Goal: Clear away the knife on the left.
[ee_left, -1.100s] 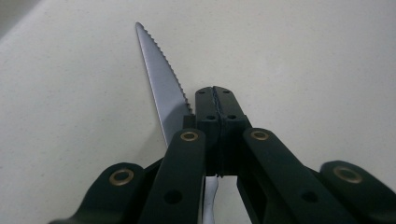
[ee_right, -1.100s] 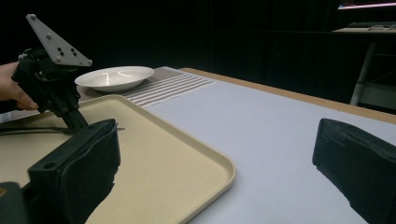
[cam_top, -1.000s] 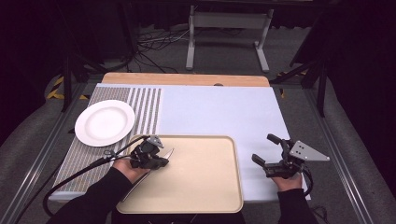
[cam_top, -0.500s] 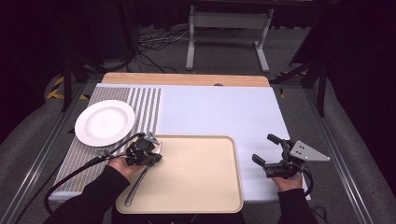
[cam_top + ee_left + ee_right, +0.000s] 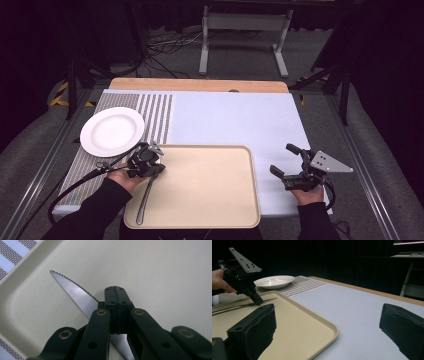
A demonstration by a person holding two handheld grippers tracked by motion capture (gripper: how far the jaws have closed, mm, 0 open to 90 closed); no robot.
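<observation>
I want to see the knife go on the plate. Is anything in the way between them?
Nothing visible blocks it. The left gripper pinches the knife on the tray. Past the tray's raised rim, only bare striped mat lies before the plate.

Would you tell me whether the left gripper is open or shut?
Shut: the left gripper has its jaws pressed together over the knife on the tray.

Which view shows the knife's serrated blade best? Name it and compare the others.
The left gripper view: the knife shows its serrated edge close up, under the shut left gripper. The high view shows the whole knife, small; the right gripper view shows it edge-on.
</observation>
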